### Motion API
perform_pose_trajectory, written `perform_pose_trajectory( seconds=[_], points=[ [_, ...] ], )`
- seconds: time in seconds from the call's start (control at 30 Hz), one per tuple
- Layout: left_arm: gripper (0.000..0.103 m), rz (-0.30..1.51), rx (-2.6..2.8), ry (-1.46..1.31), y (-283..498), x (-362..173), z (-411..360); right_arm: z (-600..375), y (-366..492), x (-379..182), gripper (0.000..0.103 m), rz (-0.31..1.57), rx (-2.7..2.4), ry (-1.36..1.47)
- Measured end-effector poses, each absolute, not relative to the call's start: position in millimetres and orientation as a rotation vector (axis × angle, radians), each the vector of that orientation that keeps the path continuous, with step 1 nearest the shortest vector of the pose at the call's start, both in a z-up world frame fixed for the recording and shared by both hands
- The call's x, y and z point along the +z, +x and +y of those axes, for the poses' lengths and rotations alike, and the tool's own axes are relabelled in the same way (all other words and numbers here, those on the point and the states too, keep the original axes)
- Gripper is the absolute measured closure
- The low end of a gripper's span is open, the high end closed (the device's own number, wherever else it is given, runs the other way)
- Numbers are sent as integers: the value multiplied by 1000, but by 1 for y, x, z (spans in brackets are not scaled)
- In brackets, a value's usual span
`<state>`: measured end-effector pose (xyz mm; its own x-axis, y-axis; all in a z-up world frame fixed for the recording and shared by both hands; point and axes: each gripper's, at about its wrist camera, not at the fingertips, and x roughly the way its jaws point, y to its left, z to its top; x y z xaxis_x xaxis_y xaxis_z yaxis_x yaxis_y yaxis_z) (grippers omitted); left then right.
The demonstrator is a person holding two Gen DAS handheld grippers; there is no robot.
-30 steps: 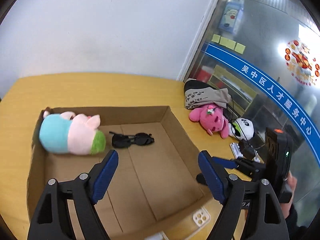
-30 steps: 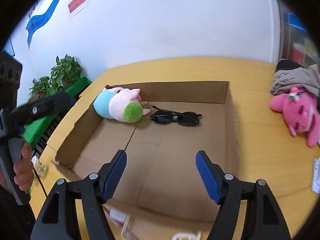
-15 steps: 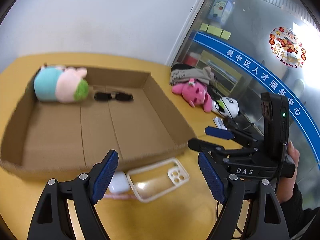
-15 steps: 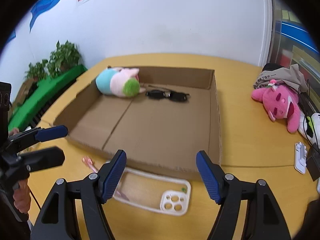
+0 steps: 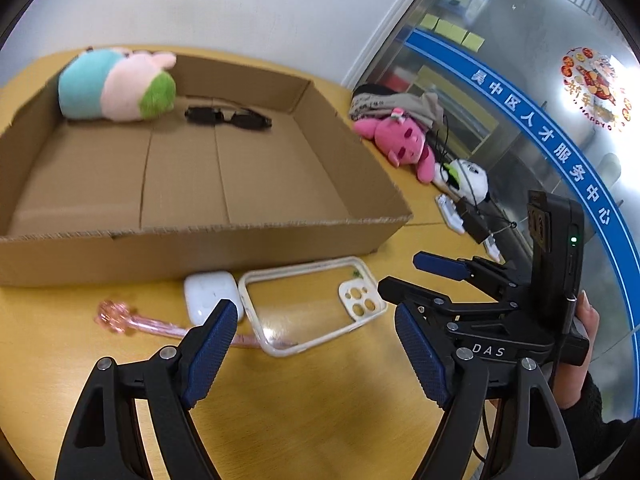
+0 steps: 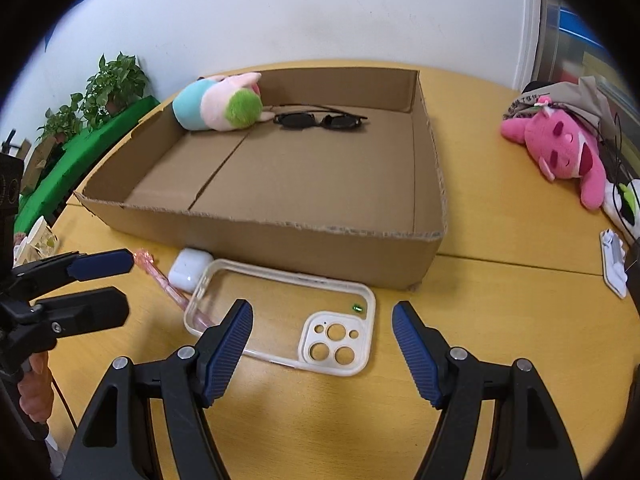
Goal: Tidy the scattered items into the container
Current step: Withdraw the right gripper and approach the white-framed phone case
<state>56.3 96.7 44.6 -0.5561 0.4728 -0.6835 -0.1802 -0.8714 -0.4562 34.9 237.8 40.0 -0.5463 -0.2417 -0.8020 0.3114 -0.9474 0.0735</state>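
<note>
Phone case [image 6: 280, 320] lies flat on the worktop [image 6: 500, 300], lower centre, just outside the near wall of the cardboard box [image 6: 320, 240]; earbud case [image 6: 190, 270] and pink pen [image 6: 160, 276] beside it. My right gripper [image 6: 322, 344] hangs above it, jaws apart, empty; my left gripper [image 5: 316, 354], also empty, is closing slightly. Step, as I judge: approaching the pickup. Next: pinch one thin rim, lift over the wall. Box floor mostly free.

Both tools [image 5: 316, 354] lower, nearer phone case [image 5: 312, 304]

Potted plants [image 6: 108, 88], yellow sticky notes [image 5: 452, 32]
</note>
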Motion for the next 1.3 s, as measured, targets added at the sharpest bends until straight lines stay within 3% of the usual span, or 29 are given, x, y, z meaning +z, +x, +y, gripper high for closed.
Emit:
perform_pose_trajectory(
  seconds=[0.1,0.23,0.6,0.77,1.0,1.3],
  points=[
    [28,-491,2416,-1261,52,33,98,240,33,27,31,100,-2497,1318],
    [49,-502,2377,-1322,48,19,101,243,27,11,31,80,-2481,1366],
    [68,-528,2336,-1406,37,-1,98,231,21,-9,30,140,-2450,1423],
    [85,-535,2334,-1427,36,-5,91,234,22,-12,35,122,-2463,1416],
    [88,-519,2343,-1435,43,-5,85,240,29,-10,53,92,-2471,1408],
    [88,-499,2361,-1462,84,-3,69,238,71,-8,59,-16,-2374,1363]
  ],
)
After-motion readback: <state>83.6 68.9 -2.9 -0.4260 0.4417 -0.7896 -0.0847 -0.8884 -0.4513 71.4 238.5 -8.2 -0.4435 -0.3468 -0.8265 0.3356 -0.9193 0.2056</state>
